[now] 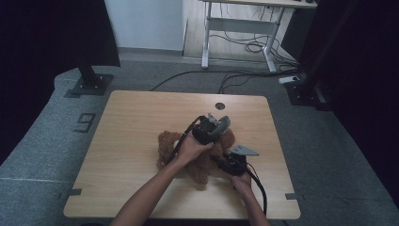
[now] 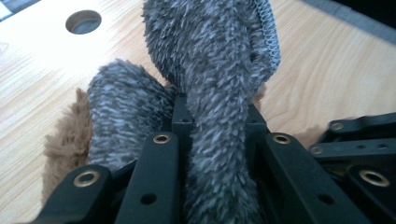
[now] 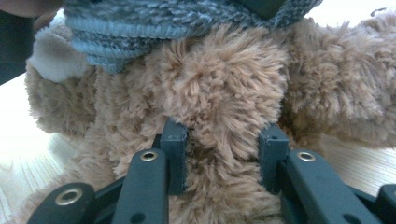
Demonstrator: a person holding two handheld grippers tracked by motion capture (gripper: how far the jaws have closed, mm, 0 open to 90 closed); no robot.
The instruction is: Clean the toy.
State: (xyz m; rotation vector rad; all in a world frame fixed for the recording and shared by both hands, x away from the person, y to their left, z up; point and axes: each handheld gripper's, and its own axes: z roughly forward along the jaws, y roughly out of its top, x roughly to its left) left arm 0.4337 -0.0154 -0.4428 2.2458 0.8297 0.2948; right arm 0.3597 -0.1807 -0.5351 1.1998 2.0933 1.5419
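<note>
From the high view, a brown plush bear (image 1: 197,157) lay near the middle of a light wooden table (image 1: 127,141), much of it hidden beneath two hands. The left gripper (image 1: 221,123) sat over the bear's far end, holding a grey cloth; the right gripper (image 1: 226,162) pressed in at the bear's near right side. A round cable hole (image 1: 219,105) lay beyond the bear.

In the left gripper view, the jaws were clamped tight on a shaggy grey knitted scarf (image 2: 210,93), whose bulk hid most of the bear's fur (image 2: 65,140).

In the right gripper view, the jaws pinched a tuft of curly brown fur on the bear (image 3: 224,107); the scarf (image 3: 140,23) was cut off at the top edge.
</note>
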